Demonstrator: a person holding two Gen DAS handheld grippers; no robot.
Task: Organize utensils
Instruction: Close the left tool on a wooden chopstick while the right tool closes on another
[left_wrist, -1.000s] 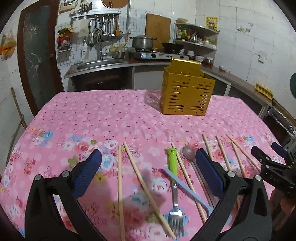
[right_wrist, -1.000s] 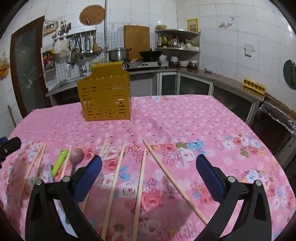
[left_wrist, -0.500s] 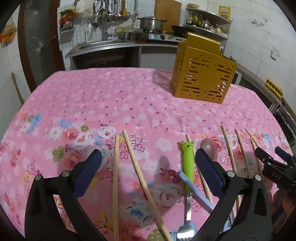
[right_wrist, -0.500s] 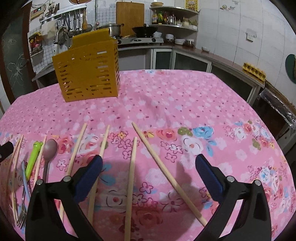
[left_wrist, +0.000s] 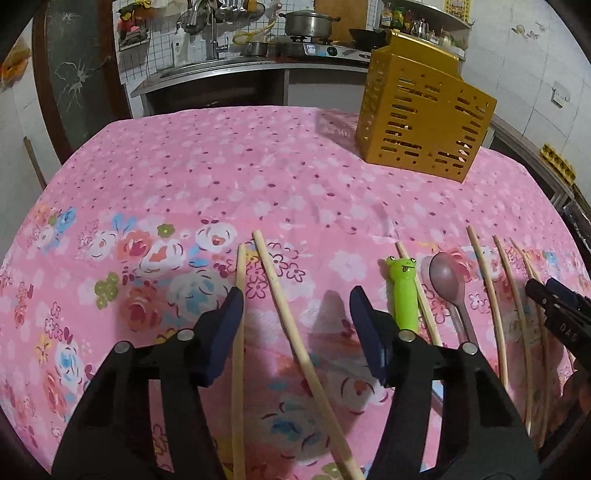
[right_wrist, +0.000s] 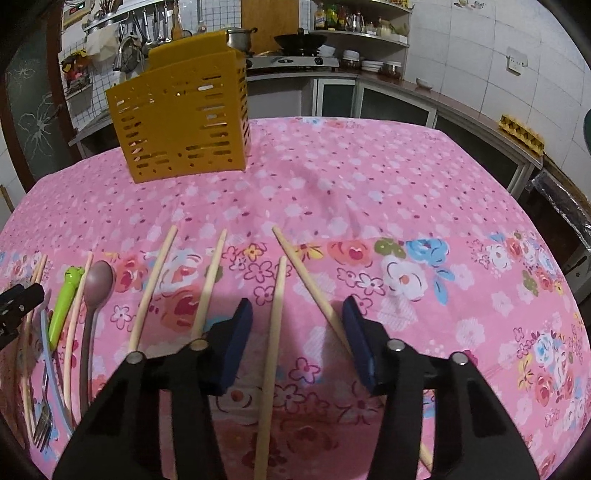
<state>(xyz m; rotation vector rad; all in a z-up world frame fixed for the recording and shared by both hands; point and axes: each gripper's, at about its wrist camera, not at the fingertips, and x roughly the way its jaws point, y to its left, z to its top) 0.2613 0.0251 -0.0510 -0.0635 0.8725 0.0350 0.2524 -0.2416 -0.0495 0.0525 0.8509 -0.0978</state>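
The chopsticks lie loose on the pink floral surface (left_wrist: 229, 184), fanned out in a row with a frog-handled fork (left_wrist: 403, 295) and a mauve spoon (left_wrist: 445, 275) among them. The yellow slotted holder (left_wrist: 421, 110) stands upright further back, well apart from all of them.

My left gripper (left_wrist: 295, 310) straddles two chopsticks: one chopstick (left_wrist: 240, 332) runs right beside my left finger (left_wrist: 227, 328), the longer chopstick (left_wrist: 295, 332) crosses the gap at a slant. The jaws have just been closing and stand half spread, not yet pinching either stick.

My right gripper (right_wrist: 297, 325) does the same over its own pair: an upright stick (right_wrist: 275, 325) in the middle of the gap and a slanted stick (right_wrist: 314, 288) reaching the right finger (right_wrist: 360, 343). Half spread too, nothing pinched.

I judge this the pick-up step, both hands at once. Next I need to finish closing so each pair is squeezed together, then lift and carry to the holder. The slanted sticks may roll or slip out.
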